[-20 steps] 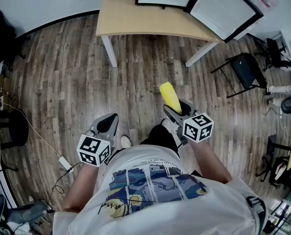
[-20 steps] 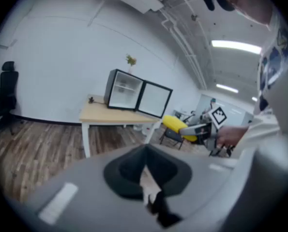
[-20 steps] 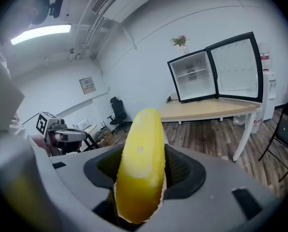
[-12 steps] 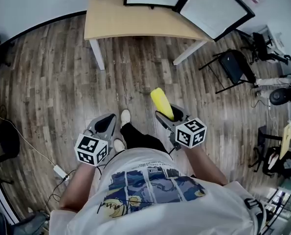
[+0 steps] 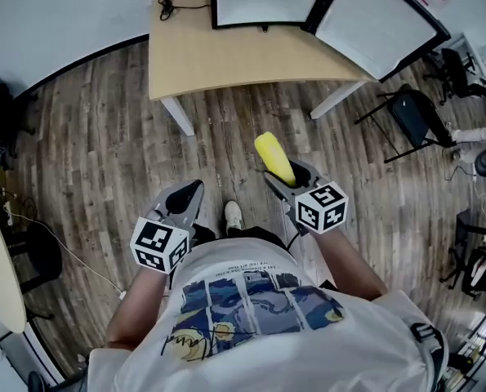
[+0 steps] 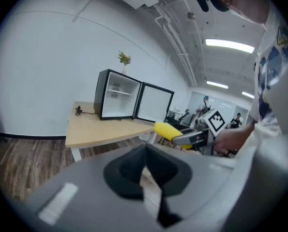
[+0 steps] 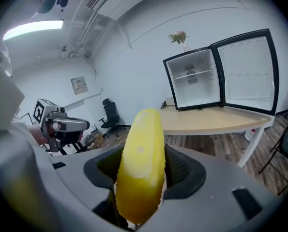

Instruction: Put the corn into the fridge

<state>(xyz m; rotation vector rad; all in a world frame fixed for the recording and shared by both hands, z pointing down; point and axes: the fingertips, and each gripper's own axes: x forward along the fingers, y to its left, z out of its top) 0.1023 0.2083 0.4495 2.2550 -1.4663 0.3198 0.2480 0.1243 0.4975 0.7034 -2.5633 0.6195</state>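
The yellow corn (image 5: 273, 157) sticks up and forward out of my right gripper (image 5: 280, 171), whose jaws are shut on its lower half. In the right gripper view the corn (image 7: 141, 158) fills the gap between the black pads. My left gripper (image 5: 189, 197) hangs beside it over the wood floor, jaws together and empty. The small black fridge (image 7: 192, 85) stands on a light wooden table (image 5: 226, 55) ahead, with its door (image 7: 245, 71) swung wide open and white shelves showing. The left gripper view also shows the fridge (image 6: 117, 99) and the corn (image 6: 168, 129).
Black chairs (image 5: 410, 113) stand on the floor to the right of the table. A black cable (image 5: 171, 6) lies on the table's left end. White table legs (image 5: 180, 117) reach the floor ahead. A shoe (image 5: 233, 215) of the person shows between the grippers.
The table and fridge have come a little closer in the head view as the person steps forward. Both grippers keep their pose, and the corn stays held.
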